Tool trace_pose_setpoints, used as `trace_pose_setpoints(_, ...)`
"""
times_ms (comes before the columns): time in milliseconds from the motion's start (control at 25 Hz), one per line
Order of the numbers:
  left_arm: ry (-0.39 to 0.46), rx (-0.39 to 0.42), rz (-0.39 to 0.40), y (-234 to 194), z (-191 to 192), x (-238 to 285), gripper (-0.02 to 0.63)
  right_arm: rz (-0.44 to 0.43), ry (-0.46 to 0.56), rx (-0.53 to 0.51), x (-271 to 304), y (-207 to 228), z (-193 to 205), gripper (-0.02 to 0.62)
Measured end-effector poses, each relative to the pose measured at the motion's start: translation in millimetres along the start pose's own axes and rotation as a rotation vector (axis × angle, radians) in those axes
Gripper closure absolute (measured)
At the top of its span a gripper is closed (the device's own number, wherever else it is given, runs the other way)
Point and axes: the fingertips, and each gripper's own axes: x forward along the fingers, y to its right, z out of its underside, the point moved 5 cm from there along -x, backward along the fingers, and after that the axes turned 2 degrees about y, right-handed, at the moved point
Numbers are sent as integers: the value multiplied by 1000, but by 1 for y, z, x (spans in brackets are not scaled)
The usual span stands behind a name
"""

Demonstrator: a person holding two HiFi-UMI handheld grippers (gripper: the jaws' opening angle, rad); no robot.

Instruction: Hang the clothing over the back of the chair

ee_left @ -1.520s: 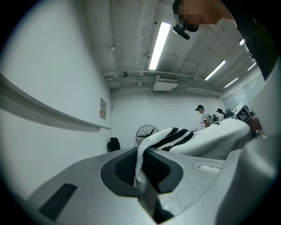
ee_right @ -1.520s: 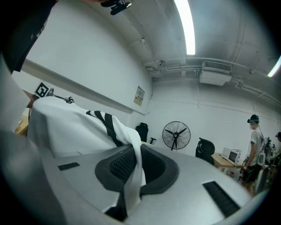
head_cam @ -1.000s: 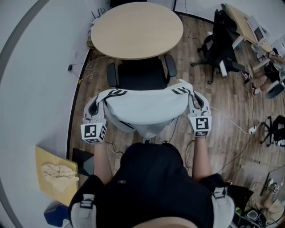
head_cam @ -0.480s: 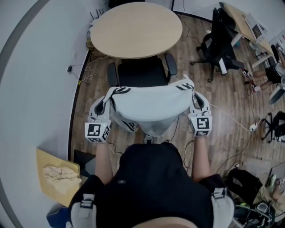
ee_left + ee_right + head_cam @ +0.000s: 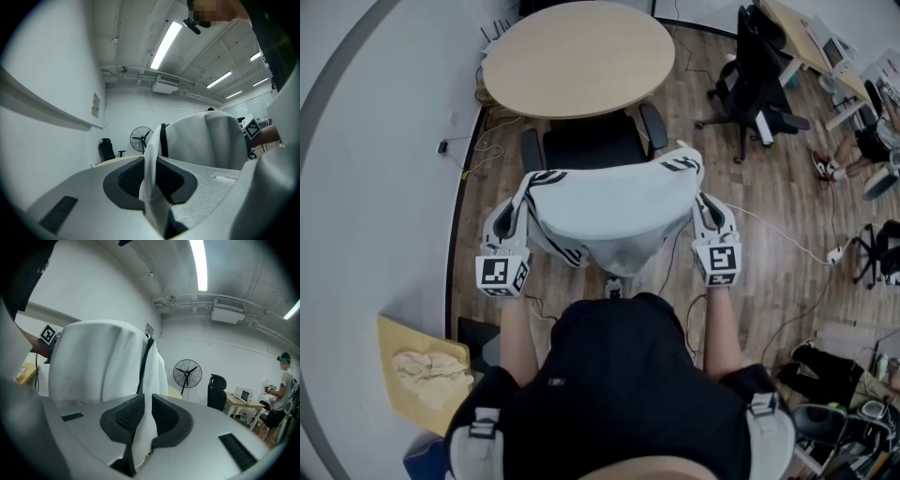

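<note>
Looking down in the head view, a white garment (image 5: 609,211) with black striped trim is stretched between the two tools and lies over the back of a black office chair (image 5: 591,145), on the near side of its seat; the back itself is covered by the cloth. The left tool (image 5: 517,208) grips the garment's left edge and the right tool (image 5: 700,199) grips its right edge, both level with the chair's armrests. A round desk (image 5: 577,56) stands just beyond the chair. In the left gripper view, the left tool (image 5: 151,164) has its dark pads (image 5: 129,180) pressed together on a thin fold of the white garment (image 5: 206,140), which rises from them and domes to the right, with a black stripe along its edge. A standing fan (image 5: 141,138) shows far off. In the right gripper view, the right tool (image 5: 147,401) is likewise closed on a fold of the garment (image 5: 93,362), which domes to the left. A fan (image 5: 186,373) stands beyond, and a person (image 5: 283,390) stands at the far right.
</note>
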Motion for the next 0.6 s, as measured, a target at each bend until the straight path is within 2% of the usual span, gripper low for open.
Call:
trace_pose_setpoints(320,-5,-5,-65,33,-11,-45,560,-80,-11,2,-35,-9,4,555)
trace_pose_setpoints(440,-10,-8,-69,51,-14,-60,563,-98,4,5,-54,-7,5,569)
trace_pose_setpoints(600,-9,-22,-54,85,-20,-73,594,-113,-27,27,-86,-3,21,576)
